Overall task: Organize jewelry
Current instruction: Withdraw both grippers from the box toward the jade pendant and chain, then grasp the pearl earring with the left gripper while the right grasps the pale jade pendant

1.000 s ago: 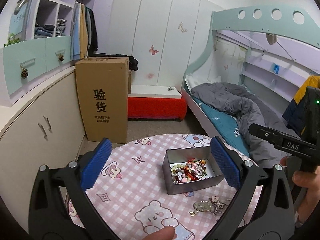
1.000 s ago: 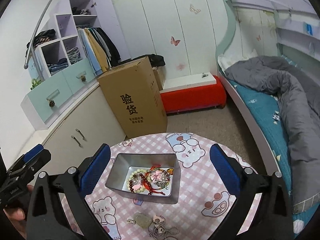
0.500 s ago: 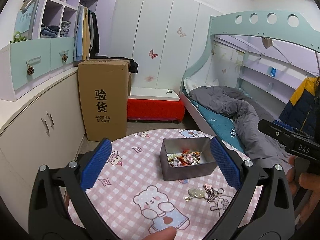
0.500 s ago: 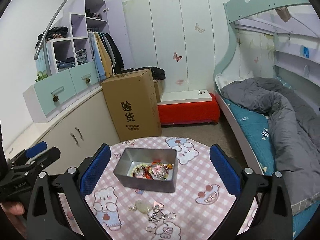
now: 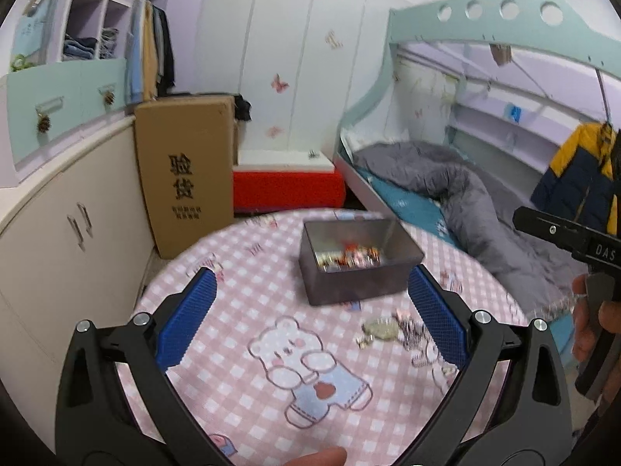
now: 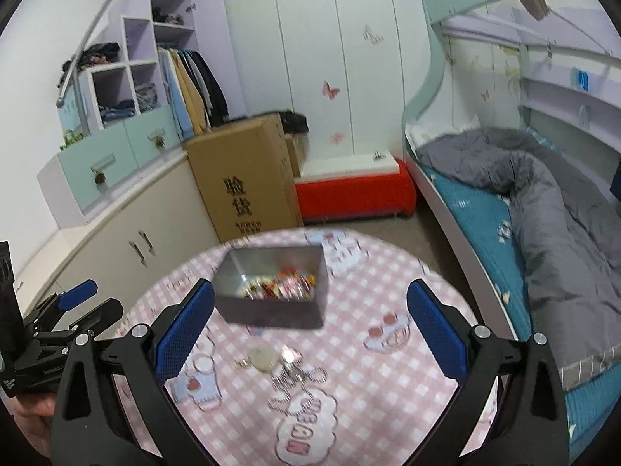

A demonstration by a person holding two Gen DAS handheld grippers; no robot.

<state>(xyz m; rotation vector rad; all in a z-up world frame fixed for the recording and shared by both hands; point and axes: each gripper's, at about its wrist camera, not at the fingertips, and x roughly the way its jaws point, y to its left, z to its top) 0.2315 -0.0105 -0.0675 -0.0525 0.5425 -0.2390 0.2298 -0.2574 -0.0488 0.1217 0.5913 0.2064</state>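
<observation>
Both grippers hang above the round table (image 5: 240,349) with its pink checked bear cloth, and each has its blue-padded jaws spread wide with nothing between them. From the left gripper (image 5: 310,326), the metal tin (image 5: 357,260) holding the mixed beaded jewelry (image 5: 349,258) sits ahead and a little toward the right finger, well apart from both pads. The loose pendant and chain (image 5: 392,330) lie on the cloth nearer in, just inside the right pad (image 5: 434,322) and not touching it. From the right gripper (image 6: 310,326), the tin (image 6: 271,291) stands ahead nearer the left pad (image 6: 186,326), and the pendant and chain (image 6: 279,365) lie almost midway between the fingers, closer to the camera than the tin. Both views are motion-blurred, so the chain's exact layout is hard to make out; it looks like a coiled heap beside a round pale disc. Compared with half a second ago, both cameras sit lower and farther back, so more of the cloth shows and the tin appears farther up the frame, while the jaws are just as far apart.
</observation>
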